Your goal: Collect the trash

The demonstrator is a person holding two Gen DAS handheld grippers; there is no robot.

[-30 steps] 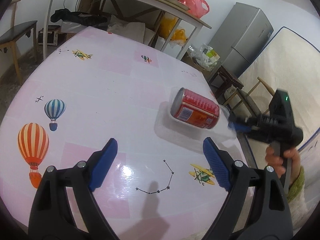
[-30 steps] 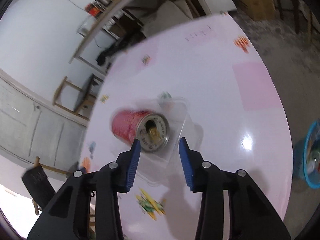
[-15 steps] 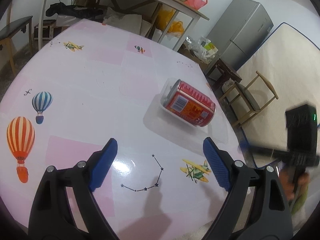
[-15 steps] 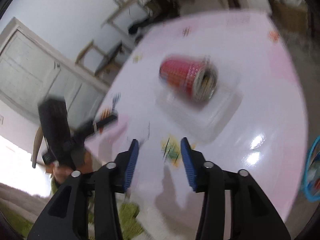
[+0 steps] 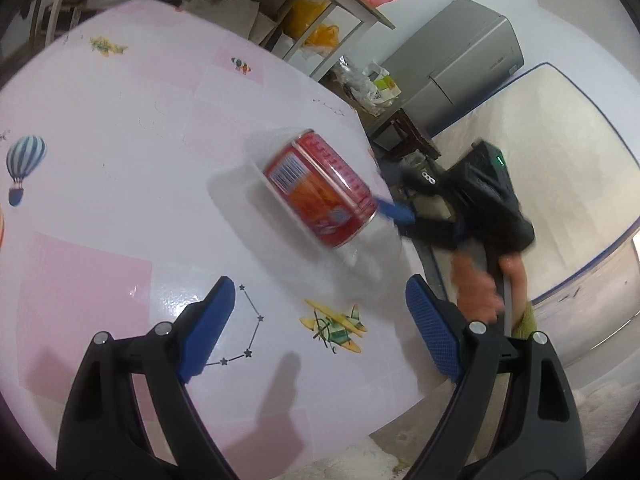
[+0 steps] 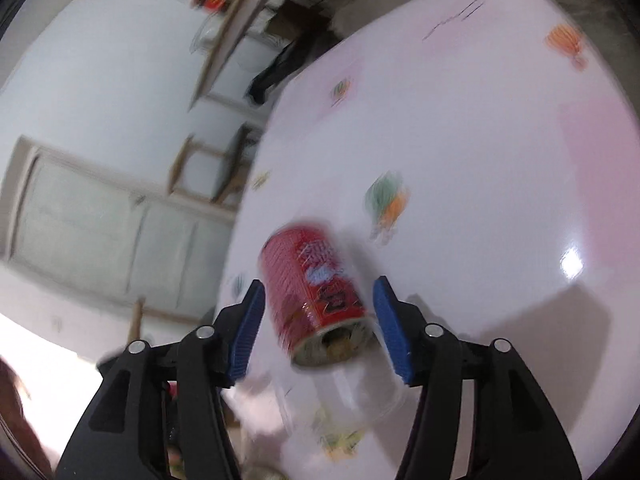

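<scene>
Red soda can (image 6: 314, 294) lying on its side in a clear plastic tray (image 5: 360, 256) near the edge of the pink balloon-print table (image 5: 120, 160), open end toward the right gripper (image 6: 318, 326)

Judged step: closing in on the can for pickup. Best done by centring the body of the can between the blue pads (image 6: 388, 328) before squeezing, gripping across the round wall rather than the rim, and lifting straight up so the light tray stays down instead of dragging along. Risk, as a guess: rolling away if only one pad meets it first; thin metal, likely to dent under a hard squeeze

Right gripper tilted downward over the table edge, jaws opening, can between them but no pad pressing on it, a gap showing on both sides; picture blurred. From the left wrist view, seen just beside the can's near end, held by a hand (image 5: 476, 284) below it

Left gripper (image 5: 320, 328) spread wide and empty, angled down at the table, well short of the can, over the aeroplane print (image 5: 334, 326)
</scene>
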